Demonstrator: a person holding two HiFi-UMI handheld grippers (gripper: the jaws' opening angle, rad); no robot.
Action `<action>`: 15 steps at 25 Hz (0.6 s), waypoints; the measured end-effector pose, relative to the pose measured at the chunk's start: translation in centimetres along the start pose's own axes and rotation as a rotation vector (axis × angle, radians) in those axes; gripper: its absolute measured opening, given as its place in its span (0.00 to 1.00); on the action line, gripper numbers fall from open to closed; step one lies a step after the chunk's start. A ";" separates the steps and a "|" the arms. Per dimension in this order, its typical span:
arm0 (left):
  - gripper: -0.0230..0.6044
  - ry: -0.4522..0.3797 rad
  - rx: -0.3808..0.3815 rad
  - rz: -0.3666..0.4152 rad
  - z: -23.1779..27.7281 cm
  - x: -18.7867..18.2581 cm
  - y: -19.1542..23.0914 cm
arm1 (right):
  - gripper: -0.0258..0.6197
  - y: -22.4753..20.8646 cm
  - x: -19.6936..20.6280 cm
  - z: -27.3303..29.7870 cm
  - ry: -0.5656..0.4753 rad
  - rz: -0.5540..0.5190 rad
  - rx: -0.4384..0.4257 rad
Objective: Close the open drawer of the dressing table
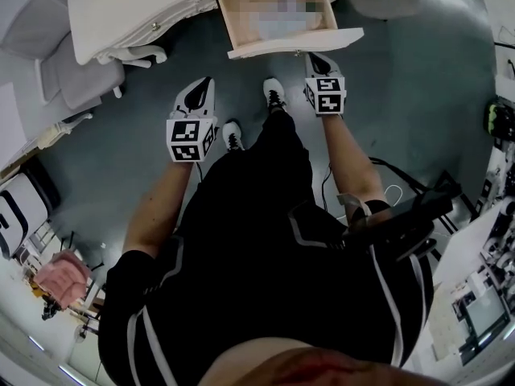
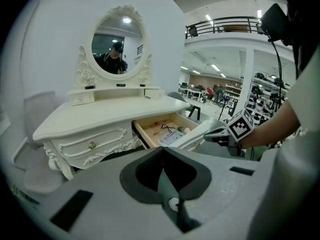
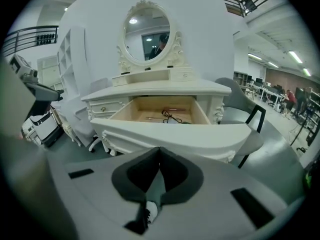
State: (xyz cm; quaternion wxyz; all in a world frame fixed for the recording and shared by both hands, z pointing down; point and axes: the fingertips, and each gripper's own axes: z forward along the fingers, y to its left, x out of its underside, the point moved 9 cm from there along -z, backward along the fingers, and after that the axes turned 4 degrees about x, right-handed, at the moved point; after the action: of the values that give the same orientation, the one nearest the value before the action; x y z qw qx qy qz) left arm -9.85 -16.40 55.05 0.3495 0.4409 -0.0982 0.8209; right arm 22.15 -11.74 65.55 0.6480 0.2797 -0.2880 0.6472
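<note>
In front of the person's feet stands the white bench (image 1: 137, 10), its oval mirror (image 2: 119, 46) upright at the back. Its right-hand drawer (image 1: 294, 43) is pulled well out over the grey floor (image 1: 410, 95). The left-hand drawer is flush with the frame, so only this one needs shutting.

The right gripper (image 1: 322, 61) is held low and square to the drawer's curved front, which fills the middle of the right gripper view. That suits a straight push along the runners, not a grab. Its fingers (image 3: 167, 166) are pressed together with nothing between them (a closed tip makes a firmer pusher). The tip sits just at the front panel, but I cannot tell whether it touches.

The left gripper (image 1: 195, 96) hangs further back and to the left, well apart from the drawer and angled toward the bench. Its fingers (image 2: 172, 171) are also closed and empty. It looks parked out of the way, since one gripper should do.

Small things lie loose inside the drawer, among them a dark cord (image 3: 171, 116). All sit below the rim, so they should not catch. An even push near the middle of the front seems best, to keep the drawer from skewing.
</note>
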 end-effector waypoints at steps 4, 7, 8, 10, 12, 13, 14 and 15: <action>0.04 0.012 -0.017 -0.008 0.3 0.1 0.0 | 0.05 -0.1 -0.3 1.1 0.014 -0.017 -0.023; 0.04 0.011 -0.030 -0.017 0.4 0.0 -0.1 | 0.05 -0.1 -0.3 1.7 0.026 -0.032 -0.040; 0.04 0.011 -0.034 -0.020 0.4 0.1 -0.2 | 0.05 -0.2 -0.3 1.8 0.027 -0.033 -0.043; 0.04 0.010 -0.044 -0.028 0.5 0.1 -0.2 | 0.05 -0.3 -0.3 2.1 0.025 -0.035 -0.049; 0.04 0.007 -0.057 -0.036 0.5 0.1 0.0 | 0.05 -0.5 -0.8 2.6 0.025 -0.043 -0.057; 0.04 0.007 -0.063 -0.042 0.6 0.0 0.1 | 0.05 -0.6 -1.2 2.8 0.026 -0.046 -0.060; 0.04 0.012 -0.069 -0.049 0.7 -0.1 0.3 | 0.05 -0.7 -1.5 3.1 0.027 -0.046 -0.062; 0.04 0.021 -0.073 -0.058 0.9 -0.1 0.5 | 0.05 -0.7 -1.9 3.5 0.028 -0.045 -0.065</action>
State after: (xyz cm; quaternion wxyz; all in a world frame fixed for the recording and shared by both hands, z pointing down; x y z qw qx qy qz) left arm -9.58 -17.24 55.58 0.3900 0.4219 -0.1115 0.8108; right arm 22.82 -15.56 66.56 0.6752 0.2559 -0.2932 0.6266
